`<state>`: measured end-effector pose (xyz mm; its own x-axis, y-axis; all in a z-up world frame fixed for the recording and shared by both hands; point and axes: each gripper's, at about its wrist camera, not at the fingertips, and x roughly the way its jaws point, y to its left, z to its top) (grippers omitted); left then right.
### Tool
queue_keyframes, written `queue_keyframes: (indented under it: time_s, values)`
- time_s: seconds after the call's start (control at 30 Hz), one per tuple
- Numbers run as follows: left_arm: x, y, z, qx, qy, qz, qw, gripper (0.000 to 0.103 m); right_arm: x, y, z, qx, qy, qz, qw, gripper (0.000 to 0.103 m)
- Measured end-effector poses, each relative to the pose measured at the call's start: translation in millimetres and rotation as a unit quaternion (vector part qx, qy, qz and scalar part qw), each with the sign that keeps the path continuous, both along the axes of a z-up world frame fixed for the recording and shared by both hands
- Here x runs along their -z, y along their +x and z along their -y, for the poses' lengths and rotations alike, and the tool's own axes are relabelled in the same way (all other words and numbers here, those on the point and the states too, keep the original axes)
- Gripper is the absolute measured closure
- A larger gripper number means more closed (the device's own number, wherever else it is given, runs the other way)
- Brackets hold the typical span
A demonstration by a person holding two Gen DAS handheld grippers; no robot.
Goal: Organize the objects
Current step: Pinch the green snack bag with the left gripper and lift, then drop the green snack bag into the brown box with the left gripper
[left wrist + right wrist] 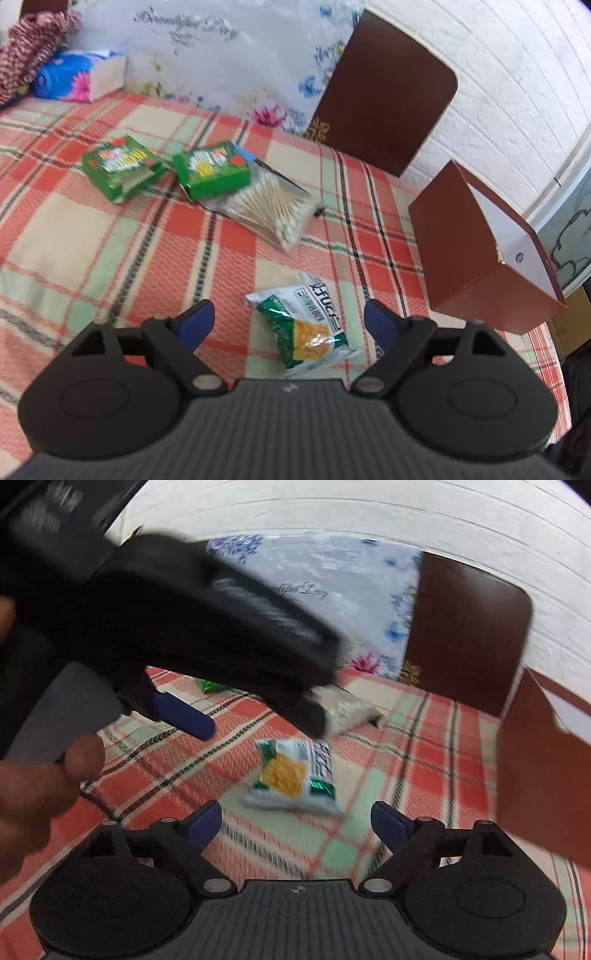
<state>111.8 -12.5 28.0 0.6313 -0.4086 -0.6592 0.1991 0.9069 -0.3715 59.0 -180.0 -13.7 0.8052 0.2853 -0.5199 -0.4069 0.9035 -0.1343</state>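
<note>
**A:** Both tools over the red-and-green plaid bedcover (110,236) now. The left gripper (288,321) has its blue-padded jaws wide apart, nothing between them, and just ahead lies the small crinkly white-and-green foil snack packet with a yellow window (306,325).

**B:** And the right gripper (295,819) is spread and empty as well, with the same packet (291,779) flat on the cloth before it. Open brown cardboard box (476,254) to the right, near the wall.

**A:** That packet looks light, soft and slippery. I'd pinch across its narrow middle, gently, since the contents may crush.

**B:** Farther left, two green cartons (122,166) (212,170) and a clear bag of cotton swabs (266,206) wait; cartons stiff, the bag floppy.
</note>
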Motion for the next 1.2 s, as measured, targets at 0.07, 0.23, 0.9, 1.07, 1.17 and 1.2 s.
queue_keyframes:
  time_s: [0.07,0.23,0.9,1.07,1.17,1.2]
  values:
    - [8.0,8.0,8.1,0.004,0.021,-0.008,0.9997,0.027,4.7,19.0,-11.1,-0.003,-0.01,-0.011,1.0,0.019]
    - [22.3,21.4,-0.6,0.013,-0.035,-0.041,0.9985,0.065,6.8,39.7,1.0,-0.014,0.032,-0.047,0.998,0.046]
    - [-66.6,-48.2,177.8,0.238,-0.01,0.067,0.9688,0.066,-44.2,-67.8,167.9,0.18,0.086,0.112,0.973,0.052]
    - [-101.4,-26.2,247.7,0.262,0.022,0.139,0.9548,0.057,-71.4,-28.1,214.3,0.232,0.087,0.182,0.952,0.051]
    - [-98.1,-3.0,283.1,0.224,0.086,0.186,0.9528,0.034,-59.9,19.8,230.9,0.275,0.042,0.191,0.941,0.014]
    - [-92.3,6.1,289.7,0.208,0.109,0.178,0.9556,0.036,-50.7,35.9,237.3,0.285,0.022,0.168,0.943,0.028]
